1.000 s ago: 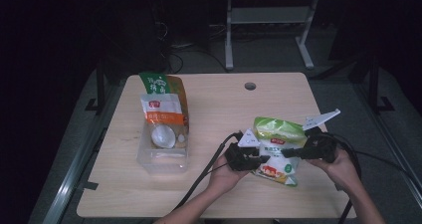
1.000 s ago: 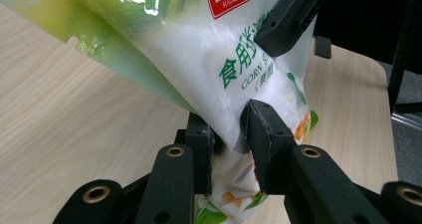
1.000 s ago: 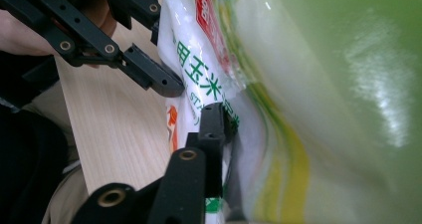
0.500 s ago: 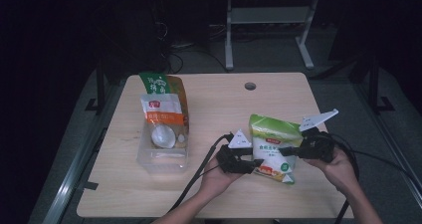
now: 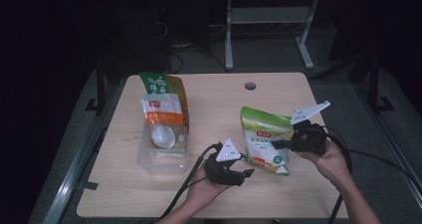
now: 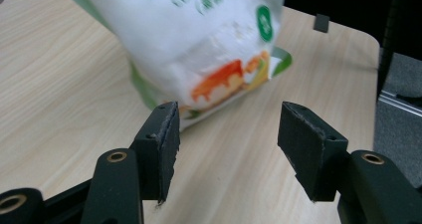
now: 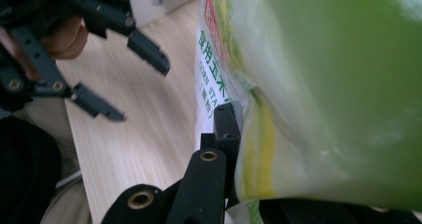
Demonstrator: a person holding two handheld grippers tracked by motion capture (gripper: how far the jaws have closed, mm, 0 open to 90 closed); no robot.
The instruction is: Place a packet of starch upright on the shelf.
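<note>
At the bench's [image 5: 214, 99] near right, the right gripper [image 5: 281, 144] clamps a green-and-white pouch [image 5: 263, 139], holding it tilted above the wood. The left gripper [image 5: 247, 173], its jaws just opened and empty, sits just beside the pouch's lower corner.

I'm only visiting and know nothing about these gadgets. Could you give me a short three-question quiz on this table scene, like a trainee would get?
1. Which gripper grips the green pouch?
2. True or false: the left gripper stands open and off the pouch.
3. Where do the two other bags lie: A in the clear plastic box, B on the floor?

Key: 1 the right gripper; 2 true; 3 A.
</note>
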